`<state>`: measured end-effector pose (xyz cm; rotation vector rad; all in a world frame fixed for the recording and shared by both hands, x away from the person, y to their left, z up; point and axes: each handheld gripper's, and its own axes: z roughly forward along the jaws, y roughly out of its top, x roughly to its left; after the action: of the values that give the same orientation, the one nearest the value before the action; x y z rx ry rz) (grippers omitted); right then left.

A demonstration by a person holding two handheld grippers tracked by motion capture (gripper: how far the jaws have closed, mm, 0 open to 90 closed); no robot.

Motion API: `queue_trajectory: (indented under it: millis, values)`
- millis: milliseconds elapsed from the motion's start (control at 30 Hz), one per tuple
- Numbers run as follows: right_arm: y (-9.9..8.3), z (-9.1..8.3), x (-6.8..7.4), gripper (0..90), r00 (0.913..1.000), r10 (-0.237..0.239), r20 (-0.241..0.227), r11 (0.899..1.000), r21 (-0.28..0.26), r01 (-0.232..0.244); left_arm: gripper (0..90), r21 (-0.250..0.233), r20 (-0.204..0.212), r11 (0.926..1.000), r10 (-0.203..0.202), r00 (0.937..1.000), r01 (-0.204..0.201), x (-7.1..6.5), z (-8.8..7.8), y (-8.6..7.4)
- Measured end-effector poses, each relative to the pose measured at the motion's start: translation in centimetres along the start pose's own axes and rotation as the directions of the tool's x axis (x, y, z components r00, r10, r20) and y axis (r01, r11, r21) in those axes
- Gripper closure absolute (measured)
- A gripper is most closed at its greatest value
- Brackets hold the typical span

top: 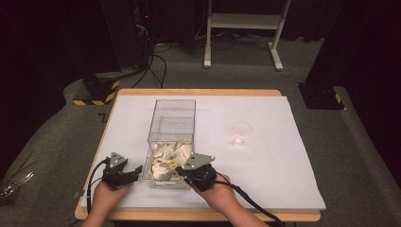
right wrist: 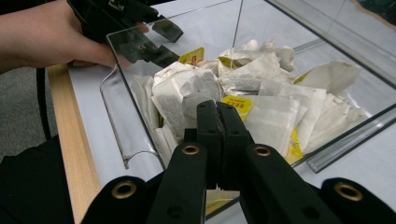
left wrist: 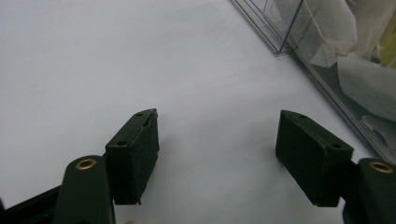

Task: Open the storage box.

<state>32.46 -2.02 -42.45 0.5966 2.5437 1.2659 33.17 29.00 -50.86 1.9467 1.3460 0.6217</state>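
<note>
A clear plastic box (top: 172,113) stands on the white table sheet, its near end heaped with white tea bags (top: 168,158) that carry yellow tags. My right gripper (top: 179,171) reaches over the box's near right rim. In the right gripper view its jaws (right wrist: 217,106) are pressed together, tips down among the tea bags (right wrist: 271,88); I cannot tell whether paper is pinched between them. My left gripper (top: 137,171) rests beside the box's left wall. Its jaws (left wrist: 217,140) stand wide apart over bare sheet, with the box (left wrist: 322,79) to their right.
A small clear cup (top: 241,128) stands on the sheet right of the box, a small clear piece (top: 239,141) just in front of it. The wooden table edge (top: 198,215) runs below my hands. Grey carpet, a white frame (top: 246,21) and cables lie beyond.
</note>
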Motion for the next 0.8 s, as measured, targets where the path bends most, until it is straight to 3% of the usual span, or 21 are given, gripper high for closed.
queue_trajectory:
  millis: [367, 800]
  values:
    - [0.4, -1.6, -0.9, 89.3, 0.9991, 0.019, 0.039, 0.997, -0.072, -0.016, 30.3, 0.0, 0.002, 1.0, -0.002, 1.0, 0.002, 0.0, 0.0, 0.0]
    - [0.7, -3.2, -1.5, 89.2, 0.9963, 0.033, 0.079, 0.987, -0.161, -0.02, 30.0, 0.001, 0.001, 1.0, 0.003, 1.0, -0.003, 0.0, 0.0, 0.0]
